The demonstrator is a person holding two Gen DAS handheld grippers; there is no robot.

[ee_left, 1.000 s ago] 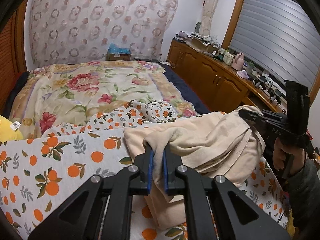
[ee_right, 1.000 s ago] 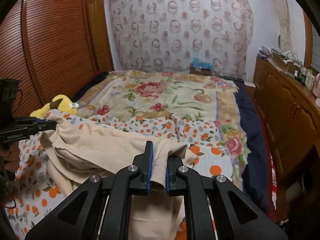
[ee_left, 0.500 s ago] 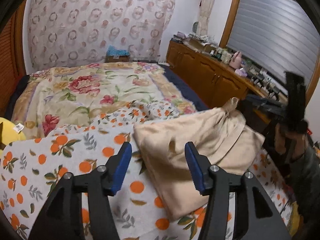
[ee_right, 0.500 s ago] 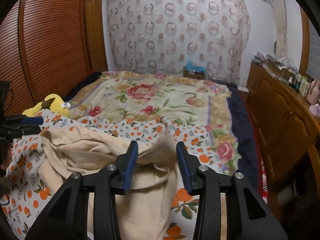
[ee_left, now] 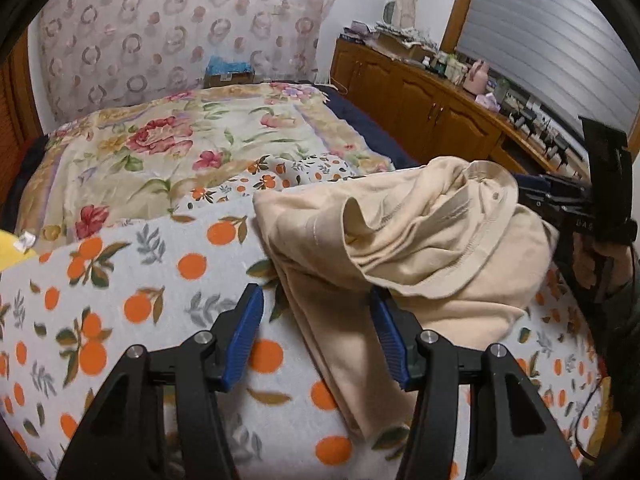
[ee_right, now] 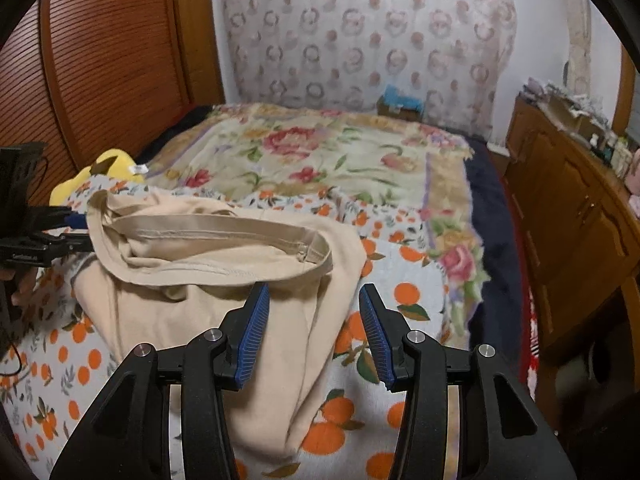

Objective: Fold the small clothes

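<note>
Both grippers hover low over a bed with their blue-padded fingers spread wide, gripping nothing. From its own camera, the left gripper (ee_left: pixel 316 318) points forward across a white blanket printed with oranges (ee_left: pixel 132 280), its fingers apart on either side of the near edge of a beige garment (ee_left: pixel 404 248). One blue pad (ee_left: pixel 245 336) sits over bare blanket; the other is just beside the cloth's lower fold, and whether it touches cannot be told. The right gripper (ee_right: pixel 314 320) is likewise open, one pad (ee_right: pixel 253 332) over the beige garment (ee_right: pixel 224 280) and the other above the orange-print blanket (ee_right: pixel 404 292).

The garment lies loosely bunched on the blanket between the two tools, its waistband or hem standing up in an open loop, with a longer folded strip running toward the cameras.

Each camera catches the opposite tool at the frame's edge: the right gripper (ee_left: pixel 560 204) appears dark and partly cropped at the far side of the cloth, a hand (ee_left: pixel 600 260) beneath it; the left gripper (ee_right: pixel 60 232) shows at the left edge, with only fingertips of its hand (ee_right: pixel 22 284) visible.

Beyond lie a floral quilt (ee_right: pixel 320 156), a partly hidden yellow plush toy (ee_right: pixel 100 172), a wooden cabinet (ee_left: pixel 432 116) cluttered with small items too blurred to identify, and a patterned curtain (ee_right: pixel 360 32).
</note>
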